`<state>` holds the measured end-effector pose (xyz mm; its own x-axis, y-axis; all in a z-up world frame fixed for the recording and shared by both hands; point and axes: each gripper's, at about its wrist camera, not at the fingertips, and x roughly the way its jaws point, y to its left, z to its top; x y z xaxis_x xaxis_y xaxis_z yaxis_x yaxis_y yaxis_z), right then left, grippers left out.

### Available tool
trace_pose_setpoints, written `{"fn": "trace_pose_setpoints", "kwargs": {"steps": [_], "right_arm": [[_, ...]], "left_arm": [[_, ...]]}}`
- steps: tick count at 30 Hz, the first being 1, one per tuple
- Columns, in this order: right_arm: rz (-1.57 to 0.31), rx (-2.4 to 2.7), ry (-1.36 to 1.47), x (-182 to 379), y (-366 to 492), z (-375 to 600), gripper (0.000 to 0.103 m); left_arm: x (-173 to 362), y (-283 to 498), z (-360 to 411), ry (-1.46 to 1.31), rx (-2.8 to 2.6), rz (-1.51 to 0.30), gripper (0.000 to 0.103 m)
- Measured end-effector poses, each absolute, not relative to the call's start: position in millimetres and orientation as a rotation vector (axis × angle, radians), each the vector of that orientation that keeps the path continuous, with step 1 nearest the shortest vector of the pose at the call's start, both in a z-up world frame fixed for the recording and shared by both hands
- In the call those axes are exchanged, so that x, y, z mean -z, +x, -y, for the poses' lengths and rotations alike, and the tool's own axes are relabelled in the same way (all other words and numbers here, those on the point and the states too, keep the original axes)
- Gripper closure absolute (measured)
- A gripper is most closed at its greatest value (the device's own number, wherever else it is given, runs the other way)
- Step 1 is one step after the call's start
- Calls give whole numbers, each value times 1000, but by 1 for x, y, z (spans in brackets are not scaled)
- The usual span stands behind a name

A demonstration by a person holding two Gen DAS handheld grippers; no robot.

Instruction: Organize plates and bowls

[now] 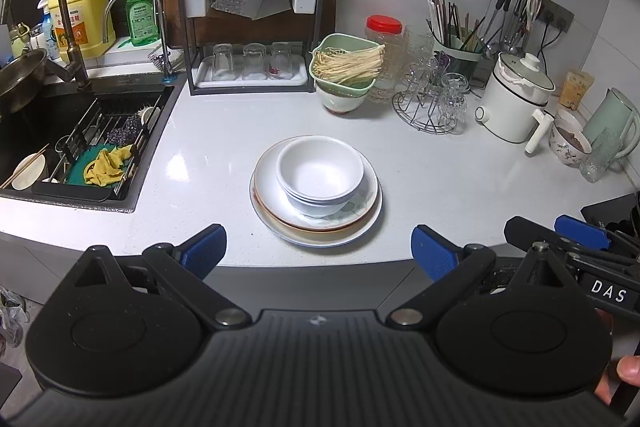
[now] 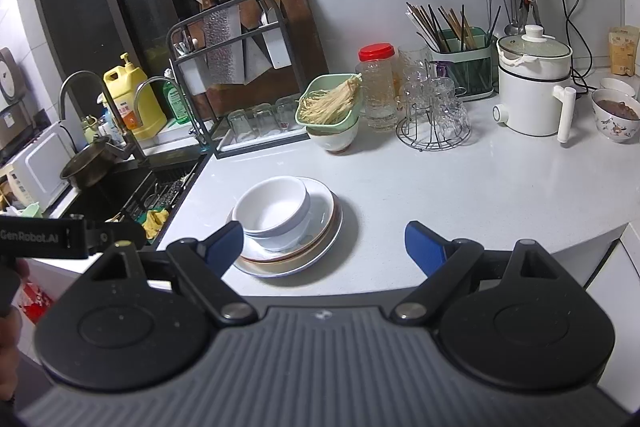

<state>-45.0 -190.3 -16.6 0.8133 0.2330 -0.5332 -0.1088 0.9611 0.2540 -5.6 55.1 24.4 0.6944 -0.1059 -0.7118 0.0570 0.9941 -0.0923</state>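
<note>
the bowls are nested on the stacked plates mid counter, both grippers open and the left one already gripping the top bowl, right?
Not quite. The left wrist view shows the left gripper open, short of the bowls and touching nothing. They are nested on the plates, and the right gripper is open too.

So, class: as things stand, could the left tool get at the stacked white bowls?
Probably yes. The left tool is open, holds nothing, and faces the stacked bowls across bare counter, nothing between.

Both grippers are held level, side by side, pointing toward twelve o'clock. The left gripper [image 1: 319, 251] has its blue-padded jaws spread wide with nothing between them. The right gripper [image 2: 325, 246], at its three o'clock, is spread just as wide and equally empty-handed.
</note>
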Motion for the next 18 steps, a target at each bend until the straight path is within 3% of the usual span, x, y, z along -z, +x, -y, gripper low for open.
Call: {"fn": "trace_pose_setpoints", "kwargs": {"steps": [18], "right_arm": [[-607, -182, 219, 19, -36, 191, 14]], "left_arm": [[-21, 8, -58, -65, 93, -809, 3]]}}
